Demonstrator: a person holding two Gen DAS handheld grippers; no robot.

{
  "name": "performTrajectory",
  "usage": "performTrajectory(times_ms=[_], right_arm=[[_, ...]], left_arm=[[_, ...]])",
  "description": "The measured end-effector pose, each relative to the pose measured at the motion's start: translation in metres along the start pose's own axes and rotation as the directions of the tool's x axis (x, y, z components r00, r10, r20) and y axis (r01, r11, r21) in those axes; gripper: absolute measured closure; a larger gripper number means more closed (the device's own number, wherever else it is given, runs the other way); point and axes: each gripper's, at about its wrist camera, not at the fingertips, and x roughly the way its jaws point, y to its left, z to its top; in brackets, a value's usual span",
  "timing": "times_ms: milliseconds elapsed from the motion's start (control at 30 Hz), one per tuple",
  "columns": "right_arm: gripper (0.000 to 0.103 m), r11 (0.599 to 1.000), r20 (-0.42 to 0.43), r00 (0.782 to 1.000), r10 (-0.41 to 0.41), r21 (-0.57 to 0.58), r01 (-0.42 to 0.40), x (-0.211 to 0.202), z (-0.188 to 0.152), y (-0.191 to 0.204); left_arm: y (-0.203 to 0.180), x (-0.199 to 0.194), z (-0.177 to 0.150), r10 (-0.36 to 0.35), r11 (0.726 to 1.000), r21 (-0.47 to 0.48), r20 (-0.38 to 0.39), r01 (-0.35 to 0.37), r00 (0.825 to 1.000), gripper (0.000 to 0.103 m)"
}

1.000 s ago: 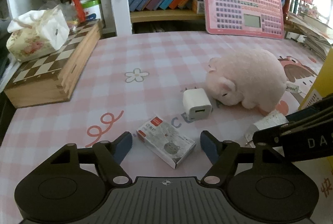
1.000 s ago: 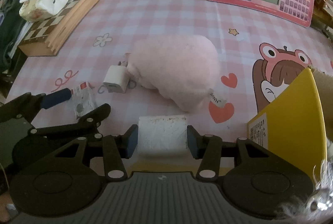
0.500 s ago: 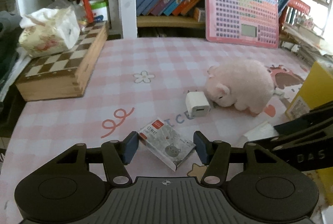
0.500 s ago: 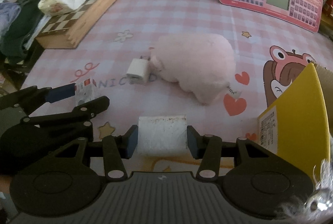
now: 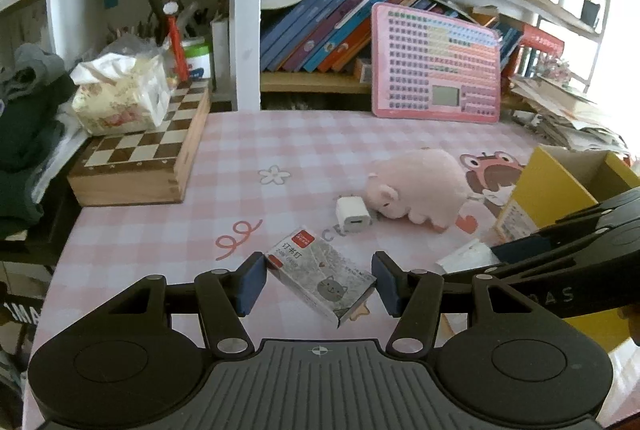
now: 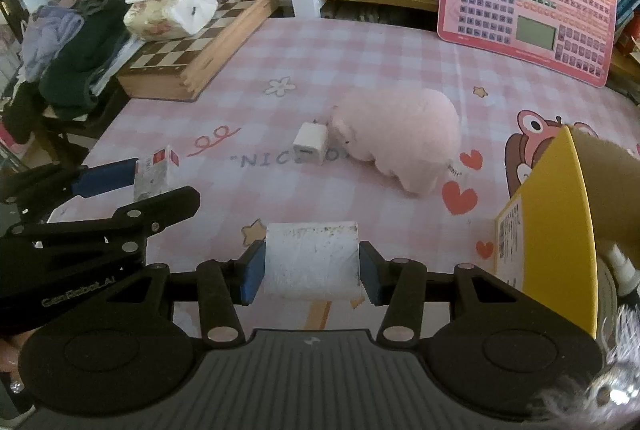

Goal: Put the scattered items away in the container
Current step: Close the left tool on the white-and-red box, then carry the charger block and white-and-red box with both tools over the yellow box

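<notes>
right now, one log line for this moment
left: shut on staple box | right: shut on white block | yellow box: open

Home setting, likely a kid's study corner. Pink checked cartoon table mat (image 6: 360, 62), bookshelf (image 5: 320, 86) of leaning picture books at 12 o'clock, pink learning tablet (image 5: 436, 64) at 1, wooden chessboard box (image 5: 140, 158) with tissue pack (image 5: 120, 98) at 10 (clothes (image 6: 80, 42) heaped past it).
</notes>
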Motion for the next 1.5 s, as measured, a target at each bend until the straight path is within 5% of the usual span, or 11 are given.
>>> performTrajectory(times_ms=[700,1500], right_arm=[[0.057,0.995,0.114,0.993,0.008,-0.101,0.004,-0.078,-0.073,0.043],[0.057,0.999,0.157,0.987,-0.026,-0.027,0.031,-0.132,-0.138,0.063]], left_arm=[[-0.014,-0.099,-0.031,-0.077,0.997,0.031,0.042,0.076,0.996,0.046],[-0.021,-0.159,-0.061,-0.119,0.992,0.041,0.089,0.116,0.989,0.046]])
